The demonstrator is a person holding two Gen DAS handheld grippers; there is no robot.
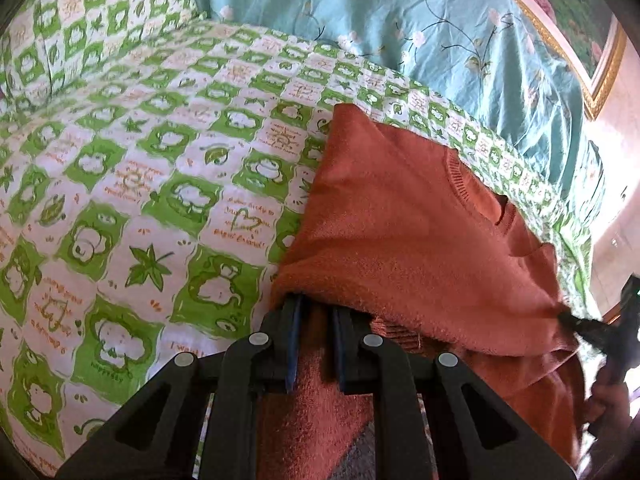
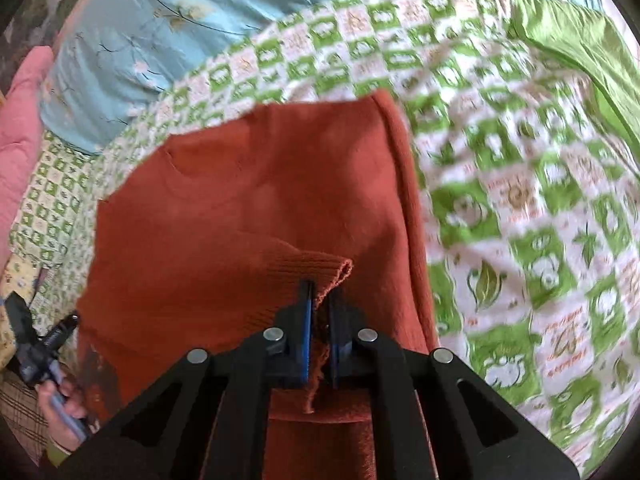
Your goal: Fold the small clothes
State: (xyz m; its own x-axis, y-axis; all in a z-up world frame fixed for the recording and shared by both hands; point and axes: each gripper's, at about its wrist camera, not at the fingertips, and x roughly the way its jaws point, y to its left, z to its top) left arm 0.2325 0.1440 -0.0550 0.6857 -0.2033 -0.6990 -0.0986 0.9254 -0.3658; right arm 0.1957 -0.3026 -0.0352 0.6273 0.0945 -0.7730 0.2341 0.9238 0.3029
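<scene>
A rust-orange knitted sweater [image 1: 404, 216] lies on a bed covered by a green-and-white checked quilt [image 1: 120, 184] printed with leaves and small cartoon shapes. Beyond the quilt sits a pale blue floral duvet [image 1: 400, 12], and a gold-framed picture [image 1: 568, 20] hangs on the wall at the far right.

The left gripper [image 1: 316, 312] has its two black fingers with blue pads pushed under a raised fold of the sweater. The jaws stand slightly apart with knit between them, and the fold drapes over their tips, so it appears to be gripped, though the tips themselves are hidden. The ribbed neckline [image 1: 460, 176] faces up just beyond the fold.

The right gripper [image 2: 319, 304] is nearly closed on a ribbed cuff or hem edge [image 2: 320, 268], which pokes up between its pads. Below it the body of the sweater spreads flat across the quilt. The right wrist view is blurred, suggesting movement.

The risks from here: the thick, soft knit could slip from the narrow pinch if pulled sideways too quickly, and the two grippers moving unevenly would drag the lower layer, bunching it and leaving a crooked fold. The loose quilt could also ruck up beneath.
</scene>
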